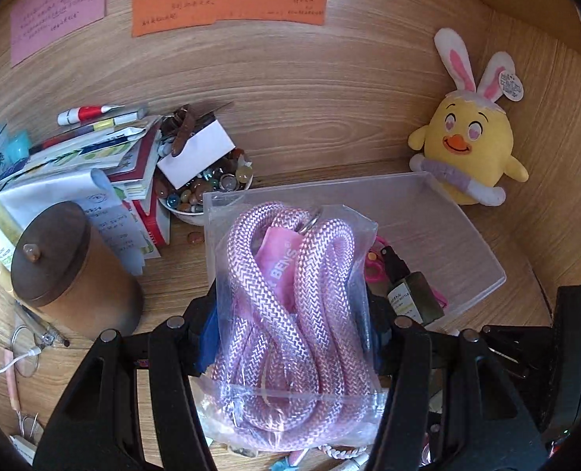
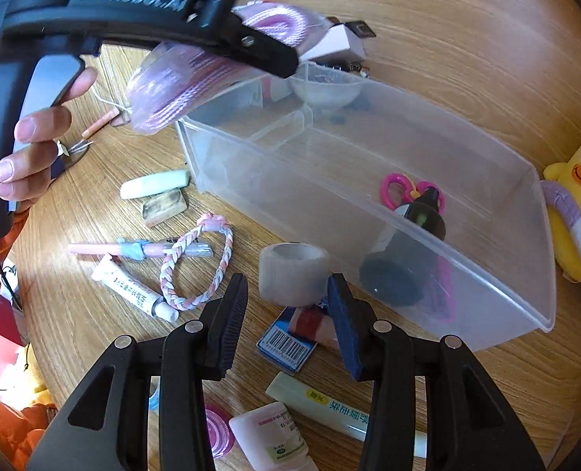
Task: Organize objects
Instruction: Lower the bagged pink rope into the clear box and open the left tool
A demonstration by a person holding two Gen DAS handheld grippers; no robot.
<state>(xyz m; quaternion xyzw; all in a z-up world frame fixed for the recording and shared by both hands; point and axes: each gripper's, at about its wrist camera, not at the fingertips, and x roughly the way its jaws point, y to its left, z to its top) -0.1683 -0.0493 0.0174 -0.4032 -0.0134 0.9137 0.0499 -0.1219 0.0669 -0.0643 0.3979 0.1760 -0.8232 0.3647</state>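
My left gripper (image 1: 290,333) is shut on a clear bag of pink rope (image 1: 290,298), held above the near left end of a clear plastic box (image 1: 463,231). In the right wrist view a hand holds that gripper (image 2: 278,59) with the bag (image 2: 172,86) over the box's far end (image 2: 219,117). Inside the box (image 2: 486,259) lie a dark spray bottle (image 2: 408,251) and pink scissors (image 2: 396,188). My right gripper (image 2: 288,290) is open and low over the desk. A roll of clear tape (image 2: 292,272) stands just past its fingertips, untouched.
A yellow chick plush (image 1: 467,145) sits behind the box. A bowl of pebbles (image 1: 208,184), papers, pens and a brown lidded jar (image 1: 66,271) crowd the left. Near my right gripper lie a braided bracelet (image 2: 196,267), tubes, a barcoded packet (image 2: 290,345) and a pink bottle (image 2: 270,435).
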